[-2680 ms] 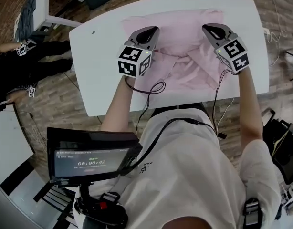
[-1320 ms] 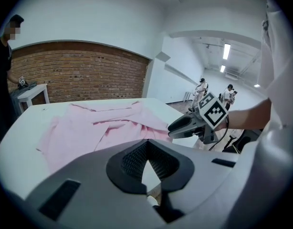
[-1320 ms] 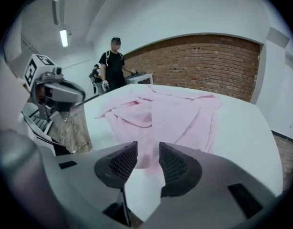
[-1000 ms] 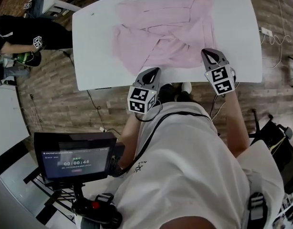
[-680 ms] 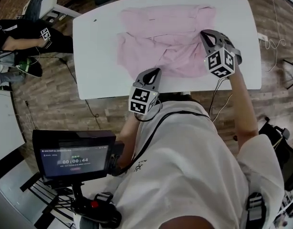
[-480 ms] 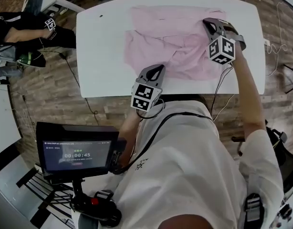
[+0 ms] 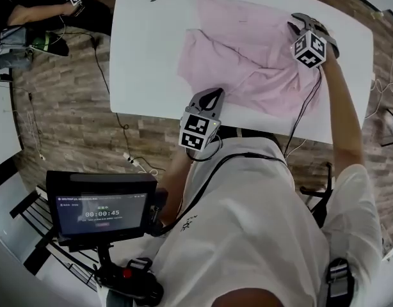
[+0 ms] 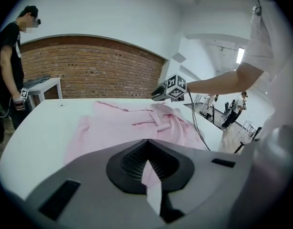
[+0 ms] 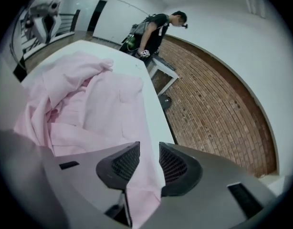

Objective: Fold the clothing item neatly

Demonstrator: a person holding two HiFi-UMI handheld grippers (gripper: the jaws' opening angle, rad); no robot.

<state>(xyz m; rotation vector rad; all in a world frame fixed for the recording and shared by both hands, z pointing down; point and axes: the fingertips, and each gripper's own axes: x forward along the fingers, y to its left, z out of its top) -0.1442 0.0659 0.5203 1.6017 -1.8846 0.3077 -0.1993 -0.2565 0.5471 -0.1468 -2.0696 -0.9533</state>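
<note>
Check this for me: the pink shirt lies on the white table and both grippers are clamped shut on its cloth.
Not both. The left gripper is shut on the pink shirt, but the right gripper view shows the right gripper with jaws apart, just opening, cloth loose between them. The shirt does lie on the white table.

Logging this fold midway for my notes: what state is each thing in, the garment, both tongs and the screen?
pink shirt: rumpled, partly folded, lying on the white table.
left tongs: shut on the shirt's near edge.
right tongs: jaws have just been opening; now apart, shirt fabric between them.
monitor: on, showing a timer.
</note>
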